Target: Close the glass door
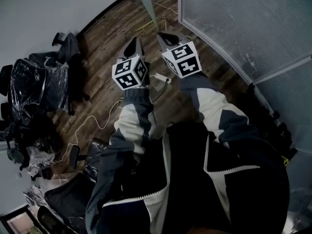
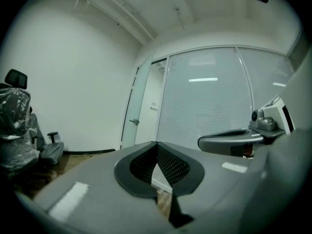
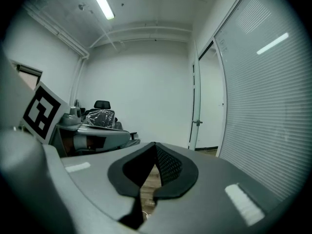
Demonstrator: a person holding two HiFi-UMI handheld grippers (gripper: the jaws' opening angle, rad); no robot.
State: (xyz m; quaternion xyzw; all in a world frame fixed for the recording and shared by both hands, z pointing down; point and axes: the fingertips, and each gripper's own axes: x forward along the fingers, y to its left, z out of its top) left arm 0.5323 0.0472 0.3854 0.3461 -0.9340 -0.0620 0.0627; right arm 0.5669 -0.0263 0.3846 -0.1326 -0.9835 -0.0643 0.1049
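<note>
Now | left fingers (image 2: 156, 145) closed together, empty | right fingers (image 3: 155, 146) likewise | tall pale glass door (image 2: 141, 96) ajar, well ahead of both, untouched

We hold the left hand-held gripper (image 1: 135, 44) and the right hand-held gripper (image 1: 165, 36) side by side before us, above the floor (image 1: 105, 45). Ahead of both stands the glass door (image 1: 145, 0), at the left end of the glass partition (image 1: 243, 23), which runs along our right. To our left, well apart from the door, wrapped office chairs (image 1: 34, 87) crowd against the wall (image 1: 44, 9). A power strip (image 1: 161, 77) lies on the floor between the two grippers, and a cable (image 1: 97, 123) trails across the floor at our left, near the chairs.
</note>
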